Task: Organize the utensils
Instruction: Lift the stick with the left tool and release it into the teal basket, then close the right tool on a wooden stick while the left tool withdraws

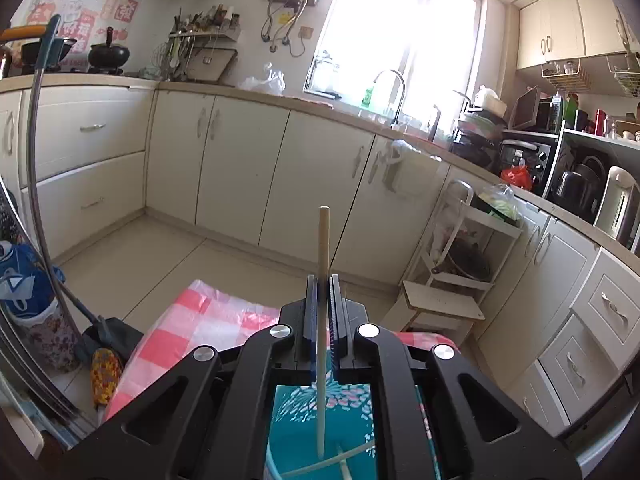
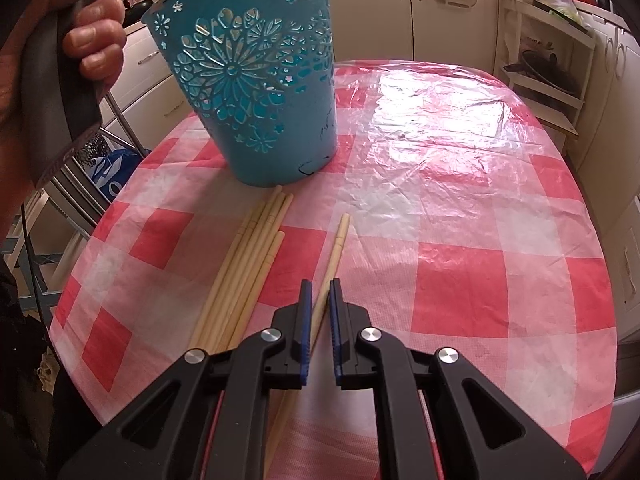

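Observation:
My left gripper [image 1: 323,280] is shut on a pale wooden chopstick [image 1: 323,248] and holds it upright over the open teal basket [image 1: 296,412], which has other chopsticks inside. In the right wrist view the teal cut-out basket [image 2: 256,80] stands on the red-and-white checked tablecloth [image 2: 460,240]. A bundle of several chopsticks [image 2: 248,264] lies in front of it. A single chopstick [image 2: 334,256] lies apart to the right. My right gripper [image 2: 319,288] is low over this single chopstick with its jaws narrowly open on either side of it.
The person's hand [image 2: 92,28] holding the left gripper's handle is at the upper left of the right wrist view. Kitchen cabinets [image 1: 240,160], a white shelf cart [image 1: 460,248] and a broom [image 1: 36,160] surround the table.

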`<action>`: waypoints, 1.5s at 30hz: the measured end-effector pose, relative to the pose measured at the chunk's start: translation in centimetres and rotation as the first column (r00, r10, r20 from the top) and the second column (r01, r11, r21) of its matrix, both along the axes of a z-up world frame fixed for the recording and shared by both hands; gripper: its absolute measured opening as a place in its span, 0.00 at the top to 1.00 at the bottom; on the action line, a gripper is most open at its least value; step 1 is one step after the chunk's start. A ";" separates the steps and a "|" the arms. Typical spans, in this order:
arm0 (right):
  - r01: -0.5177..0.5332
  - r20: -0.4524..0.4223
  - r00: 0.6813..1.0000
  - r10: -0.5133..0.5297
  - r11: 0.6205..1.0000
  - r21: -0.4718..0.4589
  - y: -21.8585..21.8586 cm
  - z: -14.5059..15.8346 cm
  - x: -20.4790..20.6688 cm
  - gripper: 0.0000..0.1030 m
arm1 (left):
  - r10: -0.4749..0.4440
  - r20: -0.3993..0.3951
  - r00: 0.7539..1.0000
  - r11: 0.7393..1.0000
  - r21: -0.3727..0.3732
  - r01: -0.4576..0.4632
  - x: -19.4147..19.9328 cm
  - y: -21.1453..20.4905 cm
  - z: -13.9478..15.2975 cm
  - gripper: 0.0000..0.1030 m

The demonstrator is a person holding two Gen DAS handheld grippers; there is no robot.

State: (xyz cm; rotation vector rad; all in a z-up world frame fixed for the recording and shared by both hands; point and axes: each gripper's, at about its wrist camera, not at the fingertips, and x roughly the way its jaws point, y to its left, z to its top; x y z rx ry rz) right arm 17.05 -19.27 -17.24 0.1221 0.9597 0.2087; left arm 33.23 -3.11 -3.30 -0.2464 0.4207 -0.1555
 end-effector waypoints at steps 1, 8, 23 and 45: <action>-0.001 0.001 1.000 0.001 1.000 -0.002 0.0 0.0 0.0 0.91 | -0.002 -0.011 1.000 1.000 -0.001 0.002 0.0 0.1 -0.3 0.95; -0.001 0.000 1.000 0.001 1.000 0.003 0.0 0.0 0.0 0.90 | -0.067 -0.071 0.995 0.994 0.079 0.073 -2.2 0.0 -2.2 0.93; 0.001 -0.005 1.000 -0.001 1.000 -0.016 0.2 0.1 -0.2 0.90 | 0.058 -0.187 0.981 0.980 0.196 -0.021 -12.8 5.7 -8.4 0.39; 0.041 -0.018 0.999 -0.042 0.998 -0.058 0.6 0.3 -0.4 0.93 | 0.037 -0.290 0.956 0.972 0.233 0.033 -11.4 4.7 -14.0 0.28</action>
